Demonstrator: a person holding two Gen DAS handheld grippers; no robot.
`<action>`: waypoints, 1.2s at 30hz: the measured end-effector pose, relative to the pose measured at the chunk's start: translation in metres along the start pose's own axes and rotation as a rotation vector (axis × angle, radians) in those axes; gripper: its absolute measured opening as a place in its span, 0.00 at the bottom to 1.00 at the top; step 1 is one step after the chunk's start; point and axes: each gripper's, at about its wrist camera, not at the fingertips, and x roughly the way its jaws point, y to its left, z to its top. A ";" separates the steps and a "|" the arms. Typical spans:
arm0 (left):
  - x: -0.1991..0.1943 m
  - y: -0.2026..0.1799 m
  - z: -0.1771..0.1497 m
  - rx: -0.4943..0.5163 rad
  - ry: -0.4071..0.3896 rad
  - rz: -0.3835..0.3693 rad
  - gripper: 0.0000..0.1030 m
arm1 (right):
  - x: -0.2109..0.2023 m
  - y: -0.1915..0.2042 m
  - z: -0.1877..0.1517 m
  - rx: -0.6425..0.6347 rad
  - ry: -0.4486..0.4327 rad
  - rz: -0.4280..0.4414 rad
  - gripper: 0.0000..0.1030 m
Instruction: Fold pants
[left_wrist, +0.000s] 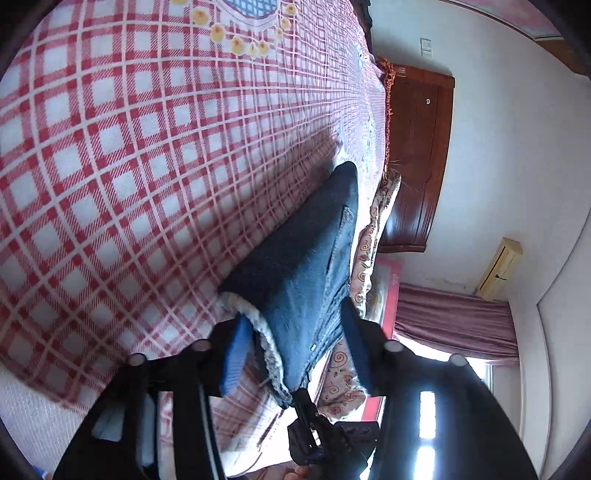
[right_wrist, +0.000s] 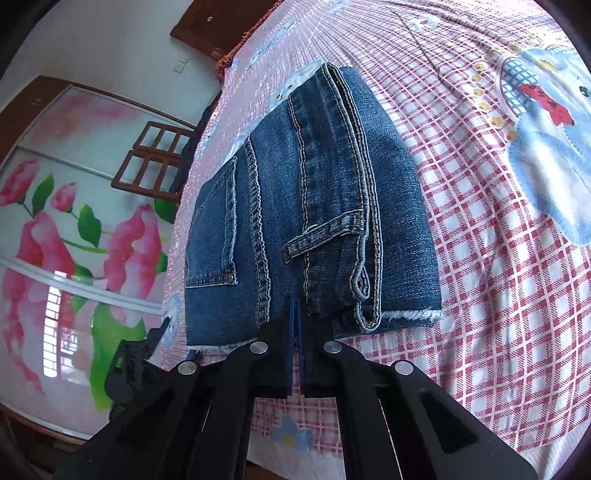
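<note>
Shut right tool (right_wrist: 295, 332) beside folded jeans (right_wrist: 314, 206)

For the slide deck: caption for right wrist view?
Shut right hand-held gripper at the edge of folded jeans on a checked bedspread.

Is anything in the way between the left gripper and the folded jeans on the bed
Nothing visible. The left gripper stands with its jaws apart on either side of the folded jeans, whose frayed end sits between the pads on the checked bedspread.
</note>
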 end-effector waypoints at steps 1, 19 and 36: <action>-0.007 -0.007 -0.003 0.019 -0.002 0.022 0.62 | -0.005 0.001 0.000 -0.002 -0.006 0.002 0.05; 0.114 -0.153 0.009 0.818 0.107 0.276 0.90 | -0.023 -0.026 0.052 0.052 -0.089 -0.037 0.37; 0.149 -0.130 0.030 0.782 0.185 0.388 0.94 | -0.026 0.058 0.070 -0.371 -0.101 -0.277 0.05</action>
